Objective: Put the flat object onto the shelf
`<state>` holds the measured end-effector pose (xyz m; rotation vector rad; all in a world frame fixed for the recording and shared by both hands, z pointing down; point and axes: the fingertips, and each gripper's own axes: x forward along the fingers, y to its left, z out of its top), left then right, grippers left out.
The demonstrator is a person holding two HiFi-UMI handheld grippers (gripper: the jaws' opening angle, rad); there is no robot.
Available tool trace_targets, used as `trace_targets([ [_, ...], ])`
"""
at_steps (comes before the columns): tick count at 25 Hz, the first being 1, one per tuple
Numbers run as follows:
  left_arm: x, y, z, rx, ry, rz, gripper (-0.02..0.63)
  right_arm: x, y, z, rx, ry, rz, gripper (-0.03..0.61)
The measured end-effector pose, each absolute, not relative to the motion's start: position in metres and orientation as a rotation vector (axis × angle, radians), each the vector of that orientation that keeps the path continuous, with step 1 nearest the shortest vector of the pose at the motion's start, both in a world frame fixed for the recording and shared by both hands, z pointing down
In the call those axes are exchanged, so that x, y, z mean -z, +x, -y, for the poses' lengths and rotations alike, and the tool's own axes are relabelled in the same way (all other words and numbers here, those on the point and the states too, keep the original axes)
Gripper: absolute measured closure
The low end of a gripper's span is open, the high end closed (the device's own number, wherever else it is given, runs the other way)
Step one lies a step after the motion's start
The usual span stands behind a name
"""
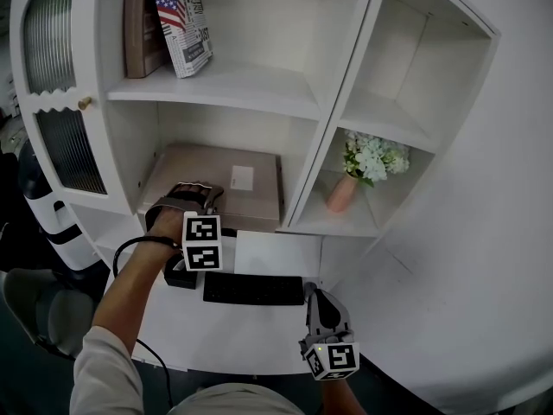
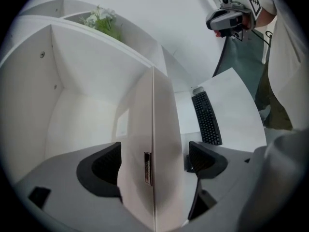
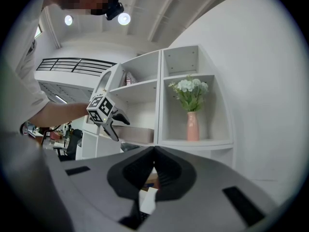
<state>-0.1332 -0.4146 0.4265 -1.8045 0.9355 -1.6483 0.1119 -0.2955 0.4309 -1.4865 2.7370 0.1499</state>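
The flat beige box [image 1: 220, 180] was pinched at its near edge between the jaws of the left gripper [image 1: 194, 199] and was seen lying in the lower left compartment of the white shelf unit [image 1: 259, 89]. The right gripper [image 1: 314, 297], its jaws pressed together on nothing, was held low over the bench [image 1: 233, 335], just beside the black keyboard [image 1: 253, 289].
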Motion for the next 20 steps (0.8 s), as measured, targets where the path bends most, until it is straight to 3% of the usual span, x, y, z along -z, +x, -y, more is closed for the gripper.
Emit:
trace_targets([
  [7, -0.396, -0.124, 0.390, 1.443, -1.873, -1.065, 0.184, -0.426, 0.107, 0.290, -0.162, -1.460, -2.738, 0.575],
  [10, -0.381, -0.117, 0.375, 1.288, -1.936, -1.140, 0.271, -0.422, 0.106, 0.289, -0.171, -1.448, -2.734, 0.575],
  [20, -0.356, -0.113, 0.326, 0.895, -2.133, -1.338, 0.360, -0.407, 0.093, 0.283, -0.194, -1.370, -2.740, 0.575],
])
